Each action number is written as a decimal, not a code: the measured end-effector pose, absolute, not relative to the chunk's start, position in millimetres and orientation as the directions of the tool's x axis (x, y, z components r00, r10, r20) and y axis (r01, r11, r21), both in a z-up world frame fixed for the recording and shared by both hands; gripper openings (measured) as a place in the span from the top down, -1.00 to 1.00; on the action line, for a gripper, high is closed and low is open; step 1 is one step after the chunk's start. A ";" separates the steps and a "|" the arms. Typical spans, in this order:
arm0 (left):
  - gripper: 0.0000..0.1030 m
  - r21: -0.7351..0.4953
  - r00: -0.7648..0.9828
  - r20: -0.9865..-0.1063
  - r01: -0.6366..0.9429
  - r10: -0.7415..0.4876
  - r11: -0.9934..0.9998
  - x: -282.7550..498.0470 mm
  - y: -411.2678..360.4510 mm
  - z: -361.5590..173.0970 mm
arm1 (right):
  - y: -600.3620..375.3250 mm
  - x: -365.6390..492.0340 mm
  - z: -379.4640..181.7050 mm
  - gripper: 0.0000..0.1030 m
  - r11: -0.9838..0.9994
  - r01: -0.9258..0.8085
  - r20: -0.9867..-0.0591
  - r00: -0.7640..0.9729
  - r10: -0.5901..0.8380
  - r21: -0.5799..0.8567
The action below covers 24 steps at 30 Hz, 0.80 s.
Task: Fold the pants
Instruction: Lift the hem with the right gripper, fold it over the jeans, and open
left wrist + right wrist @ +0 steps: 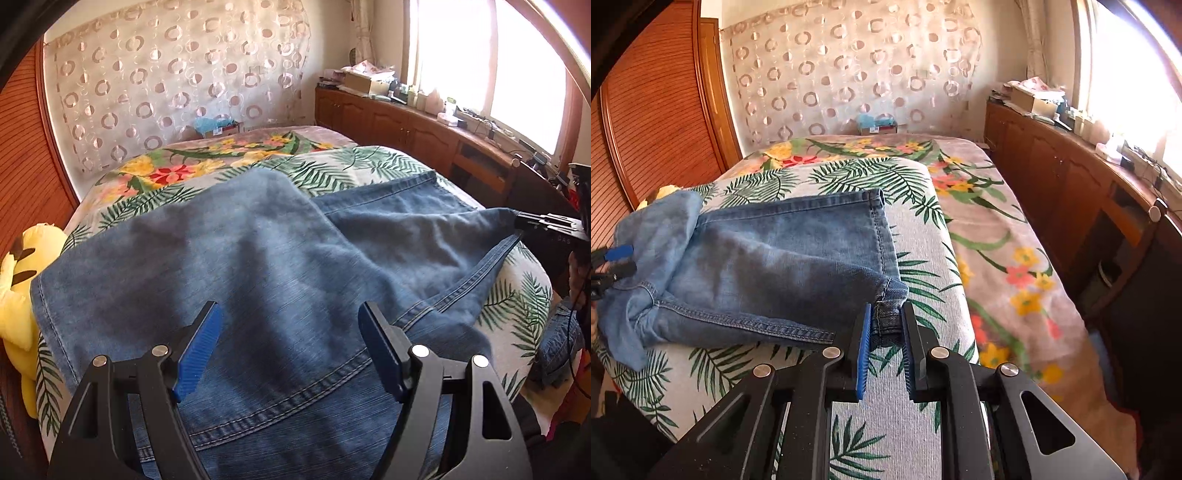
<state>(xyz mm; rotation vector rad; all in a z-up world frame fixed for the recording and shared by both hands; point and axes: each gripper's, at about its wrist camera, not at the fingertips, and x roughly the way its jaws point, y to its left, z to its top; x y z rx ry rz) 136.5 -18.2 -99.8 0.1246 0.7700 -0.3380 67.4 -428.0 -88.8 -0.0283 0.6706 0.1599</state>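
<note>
Because the pants (775, 266) lie flat on the bed (923, 236) and need folding, the right gripper (885, 325) pinches a leg hem to lift it, while the left gripper (290, 332) hangs wide open over the seat, holding nothing

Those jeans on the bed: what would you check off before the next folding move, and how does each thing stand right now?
1. Right gripper shut on the hem corner of the jeans: ok.
2. Left gripper open above the waist end, gripping nothing: ok.
3. Legs stacked evenly: cannot tell.
4. Denim flat: not ok, one part lies bunched over another.
5. Leaf-print cover bare ahead of the jeans: ok.
6. Yellow plush toy clear of the jeans: not ok, it touches the edge.
</note>
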 end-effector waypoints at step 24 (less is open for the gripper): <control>-0.49 -0.036 0.697 -0.674 0.297 -0.243 0.954 105.9 8.4 -96.0 | -326.5 55.5 -33.0 0.70 0.925 -0.381 -0.479 0.813 0.330 -0.008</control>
